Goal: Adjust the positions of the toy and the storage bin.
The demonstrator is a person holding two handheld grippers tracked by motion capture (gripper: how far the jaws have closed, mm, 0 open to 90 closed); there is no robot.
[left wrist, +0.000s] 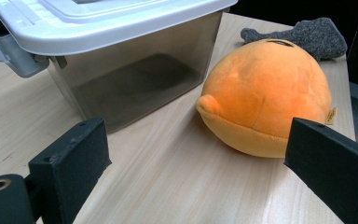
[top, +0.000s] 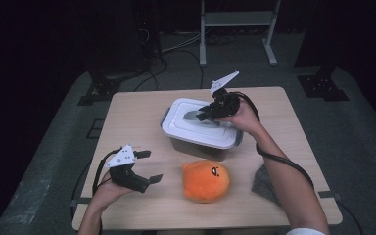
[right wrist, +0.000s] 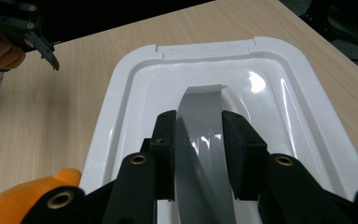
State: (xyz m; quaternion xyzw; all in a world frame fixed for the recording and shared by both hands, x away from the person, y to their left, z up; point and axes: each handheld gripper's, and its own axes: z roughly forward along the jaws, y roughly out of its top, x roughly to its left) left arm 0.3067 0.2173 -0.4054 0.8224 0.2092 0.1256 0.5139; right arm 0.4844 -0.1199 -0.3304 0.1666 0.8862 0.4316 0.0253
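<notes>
On the light wooden table (top: 142,122) stands a clear, smoke-tinted plastic storage box (top: 196,146) topped by a white rectangular lid (top: 178,128), a little right of the table's middle and toward its far side. A curved grey handle (right wrist: 204,154) arches over the lid's sunken centre. The right gripper (top: 203,113) comes at the lid from the right, and in the right gripper view its two black jaws stand on either side of the grey handle, pads pressed against its edges, closed to the handle's width and gripping it. The lid sits flat on the box, and a grey latch (left wrist: 10,52) hangs at the box's end.

The left gripper (top: 148,166) sits low at the near left of the table, well apart from the box, its jaws spread wide with nothing between them; they point rightward toward a round orange plush toy (top: 206,180) lying just in front of the box on the near side. A dark grey piece of felt-like cloth (top: 266,182) lies near the table's right edge, just beside the person's right forearm.
</notes>
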